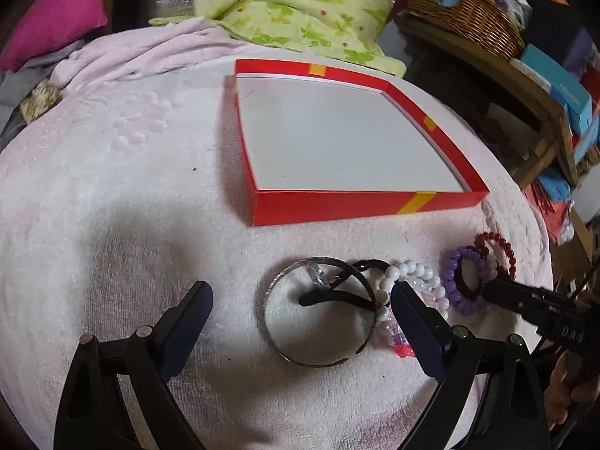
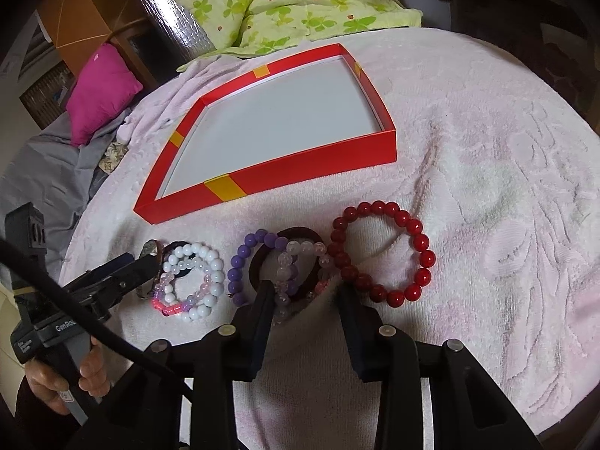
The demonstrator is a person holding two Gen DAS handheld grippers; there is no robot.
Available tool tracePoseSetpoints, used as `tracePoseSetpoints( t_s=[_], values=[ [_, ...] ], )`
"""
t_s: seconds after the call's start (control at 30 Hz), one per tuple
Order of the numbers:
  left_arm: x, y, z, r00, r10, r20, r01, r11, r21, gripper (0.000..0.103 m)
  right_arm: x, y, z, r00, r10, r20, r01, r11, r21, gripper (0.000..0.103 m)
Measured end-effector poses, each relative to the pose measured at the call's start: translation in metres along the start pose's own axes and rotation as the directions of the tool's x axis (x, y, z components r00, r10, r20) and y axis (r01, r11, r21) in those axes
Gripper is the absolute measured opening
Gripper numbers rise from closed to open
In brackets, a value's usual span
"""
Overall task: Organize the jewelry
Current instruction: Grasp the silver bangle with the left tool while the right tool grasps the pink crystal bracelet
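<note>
A shallow red box (image 1: 337,204) (image 2: 300,167) with a white floor stands empty on the pink towel. In front of it lies a row of jewelry: a silver bangle (image 1: 318,363) with a black hair tie (image 1: 337,294) inside it, a white bead bracelet (image 1: 412,275) (image 2: 210,262), a purple bead bracelet (image 1: 455,266) (image 2: 240,258), a dark hair tie (image 2: 303,234), a pale pink bead bracelet (image 2: 288,273) and a red bead bracelet (image 2: 420,240). My left gripper (image 1: 302,302) is open around the bangle. My right gripper (image 2: 304,288) is open over the dark hair tie and pale bracelet.
The pink towel (image 2: 487,187) covers a round surface. A green patterned cushion (image 1: 300,3) and a magenta pillow (image 2: 101,93) lie behind the box. A wicker basket (image 1: 468,11) and shelves with boxes stand at the right.
</note>
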State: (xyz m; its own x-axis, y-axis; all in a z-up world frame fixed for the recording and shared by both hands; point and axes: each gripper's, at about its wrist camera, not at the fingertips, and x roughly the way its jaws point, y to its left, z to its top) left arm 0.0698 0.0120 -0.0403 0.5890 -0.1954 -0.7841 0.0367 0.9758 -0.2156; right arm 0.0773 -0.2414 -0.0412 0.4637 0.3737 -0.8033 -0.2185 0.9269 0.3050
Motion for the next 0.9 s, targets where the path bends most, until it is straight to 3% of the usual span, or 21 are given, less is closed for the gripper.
tracePoseSetpoints(
  t_s=[0.03, 0.1, 0.17, 0.37, 0.7, 0.9],
  values=[
    [0.001, -0.001, 0.000, 1.000, 0.004, -0.001, -0.004, 1.000, 0.010, 0.096, 0.000, 0.001, 0.000, 1.000, -0.003, 0.004, 0.003, 1.000, -0.002, 0.036],
    [0.000, -0.002, -0.002, 1.000, 0.010, 0.011, -0.010, 1.000, 0.027, 0.086, -0.002, 0.002, 0.001, 1.000, -0.003, 0.012, 0.003, 1.000, -0.003, 0.034],
    [-0.001, -0.003, -0.002, 1.000, 0.002, 0.015, -0.003, 0.999, 0.041, 0.063, -0.004, 0.002, 0.001, 1.000, -0.002, 0.022, 0.002, 1.000, -0.007, 0.031],
    [-0.010, 0.001, -0.005, 0.999, -0.005, 0.044, 0.003, 0.999, 0.055, 0.063, -0.015, -0.001, 0.001, 0.997, 0.037, 0.064, -0.037, 0.999, -0.003, 0.022],
    [-0.038, 0.019, -0.006, 0.991, 0.026, 0.129, -0.028, 0.999, 0.016, 0.063, -0.022, 0.006, -0.002, 0.994, 0.064, 0.092, -0.062, 0.998, -0.031, 0.019],
    [-0.042, 0.026, -0.005, 0.987, 0.065, 0.147, -0.065, 0.998, -0.002, 0.063, -0.011, -0.002, 0.001, 0.998, 0.054, 0.031, -0.054, 0.998, 0.017, 0.019]
  ],
)
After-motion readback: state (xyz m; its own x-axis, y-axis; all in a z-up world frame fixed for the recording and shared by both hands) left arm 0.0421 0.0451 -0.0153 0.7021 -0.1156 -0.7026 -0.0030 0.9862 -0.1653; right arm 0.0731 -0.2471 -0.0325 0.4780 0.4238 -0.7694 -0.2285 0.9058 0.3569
